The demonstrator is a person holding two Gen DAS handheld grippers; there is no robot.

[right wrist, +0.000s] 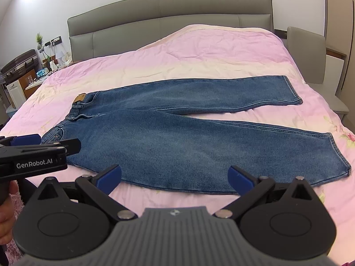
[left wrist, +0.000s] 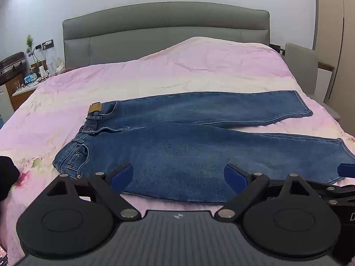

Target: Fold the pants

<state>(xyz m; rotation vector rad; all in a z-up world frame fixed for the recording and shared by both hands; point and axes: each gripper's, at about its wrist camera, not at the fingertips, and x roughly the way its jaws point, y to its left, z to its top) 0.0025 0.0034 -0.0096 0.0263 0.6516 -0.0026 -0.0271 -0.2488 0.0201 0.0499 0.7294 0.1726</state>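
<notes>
Pants: blue denim jeans (left wrist: 195, 146) lying flat on the pink quilted bedspread (left wrist: 199, 66), unfolded.
Long axis: runs across the bed, roughly parallel to the grey padded headboard (left wrist: 164, 28).
Direction: waistband with its tan leather patch (left wrist: 95, 107) lies at the left end; both hems lie at the right end.
Legs: spread in a shallow V, one leg nearer the headboard, the other farther from it and closer to the cameras; they join at the seat.
Left gripper (left wrist: 177, 177): blue-padded fingers spread wide, holding nothing, poised over the jeans' edge farthest from the headboard, at the hip and thigh; contact with the cloth cannot be told.
Right gripper (right wrist: 175, 176): blue-padded fingers likewise wide apart and empty, above the same far edge of the near leg, toward the hem end.
Hand (right wrist: 6, 212): grasps the left tool's handle, at the waistband end.
</notes>
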